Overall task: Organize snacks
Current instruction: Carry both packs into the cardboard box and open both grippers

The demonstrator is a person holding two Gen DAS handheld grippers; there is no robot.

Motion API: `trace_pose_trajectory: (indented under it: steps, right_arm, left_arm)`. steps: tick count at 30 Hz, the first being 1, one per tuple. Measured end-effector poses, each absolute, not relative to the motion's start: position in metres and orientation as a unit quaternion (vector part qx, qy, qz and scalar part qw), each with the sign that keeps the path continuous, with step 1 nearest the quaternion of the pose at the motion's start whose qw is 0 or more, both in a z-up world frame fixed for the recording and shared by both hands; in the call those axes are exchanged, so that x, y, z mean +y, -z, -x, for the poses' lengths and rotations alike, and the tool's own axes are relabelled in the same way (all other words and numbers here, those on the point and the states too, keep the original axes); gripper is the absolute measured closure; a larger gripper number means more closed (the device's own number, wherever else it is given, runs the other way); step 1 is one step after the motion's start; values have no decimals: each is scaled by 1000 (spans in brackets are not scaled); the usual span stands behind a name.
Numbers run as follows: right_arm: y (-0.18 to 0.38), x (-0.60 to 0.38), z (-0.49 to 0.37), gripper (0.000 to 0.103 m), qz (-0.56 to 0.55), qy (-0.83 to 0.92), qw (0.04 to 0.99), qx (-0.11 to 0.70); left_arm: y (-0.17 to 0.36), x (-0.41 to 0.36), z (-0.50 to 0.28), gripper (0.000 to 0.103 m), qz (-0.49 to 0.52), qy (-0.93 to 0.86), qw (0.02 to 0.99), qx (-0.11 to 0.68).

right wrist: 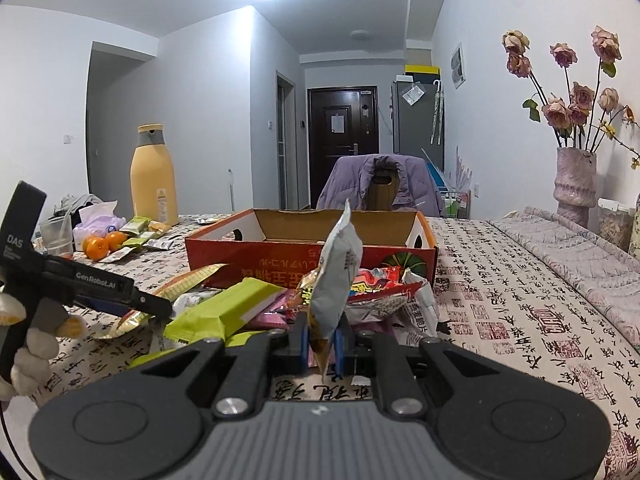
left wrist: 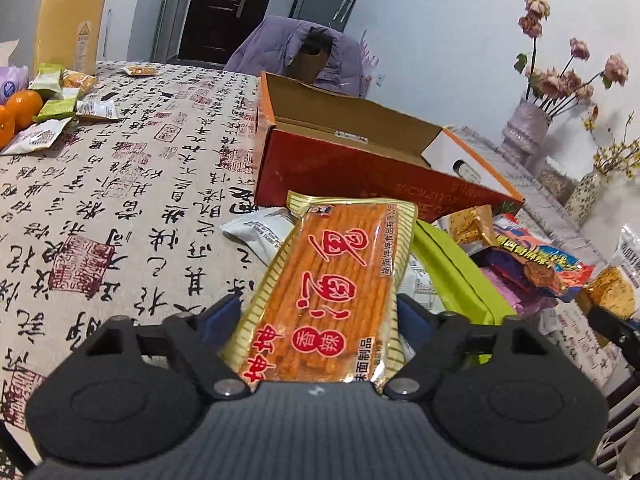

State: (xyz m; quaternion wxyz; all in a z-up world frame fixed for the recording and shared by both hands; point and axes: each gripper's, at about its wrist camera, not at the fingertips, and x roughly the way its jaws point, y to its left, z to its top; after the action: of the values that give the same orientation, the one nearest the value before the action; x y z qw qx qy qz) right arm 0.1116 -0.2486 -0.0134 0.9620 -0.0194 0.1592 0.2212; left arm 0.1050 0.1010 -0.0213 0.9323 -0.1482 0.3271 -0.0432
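Hiding its own fingertips, the left gripper (left wrist: 318,312) straddles an orange packet (left wrist: 332,292), contact unclear; right gripper (right wrist: 322,340) clamps a grey pouch (right wrist: 336,272).

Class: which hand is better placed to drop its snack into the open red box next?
Right: the right gripper already pinches a grey packet directly facing the red box; the left's orange packet lies lower, off-side.

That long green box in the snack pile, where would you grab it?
Across the narrow middle of the green box, coming from above. It lies flat atop the pile, long and slim, with its top and long sides clear; its ends are crowded by other packets, so the tongs would close best over its short width.
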Motion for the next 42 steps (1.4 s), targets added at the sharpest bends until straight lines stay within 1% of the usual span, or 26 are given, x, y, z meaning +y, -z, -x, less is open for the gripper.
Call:
trace_pose_trajectory:
  steps: [1, 2, 3, 4, 7, 12, 24, 33, 42]
  right_arm:
    - [14, -249, -111, 91, 19, -221, 962, 159]
    - [14, -248, -111, 91, 20, -220, 962, 159]
    - [14, -248, -111, 91, 19, -220, 962, 159]
    - [14, -248, -111, 91, 19, -219, 962, 159]
    - [13, -248, -109, 91, 18, -219, 962, 159]
    - [10, -250, -104, 91, 18, -221, 963, 152]
    - [-10, -250, -108, 91, 13, -227, 966, 123]
    - [-45, -245, -171, 91, 22, -231, 967, 107]
    - [-67, -229, -263, 91, 35, -233, 960, 153]
  left_arm:
    - [20, 102, -104, 31, 151, 46, 932, 325]
    - [19, 103, -101, 33, 152, 46, 934, 320]
    - [18, 103, -99, 41, 151, 46, 936, 316]
    - [16, 103, -97, 52, 151, 50, 936, 313]
    - [15, 102, -93, 56, 154, 56, 936, 313]
    - [9, 100, -82, 58, 146, 41, 942, 298]
    - [-35, 80, -76, 58, 109, 27, 964, 243]
    - [-79, 60, -113, 58, 77, 8, 974, 211]
    - [-102, 45, -180, 58, 42, -24, 974, 223]
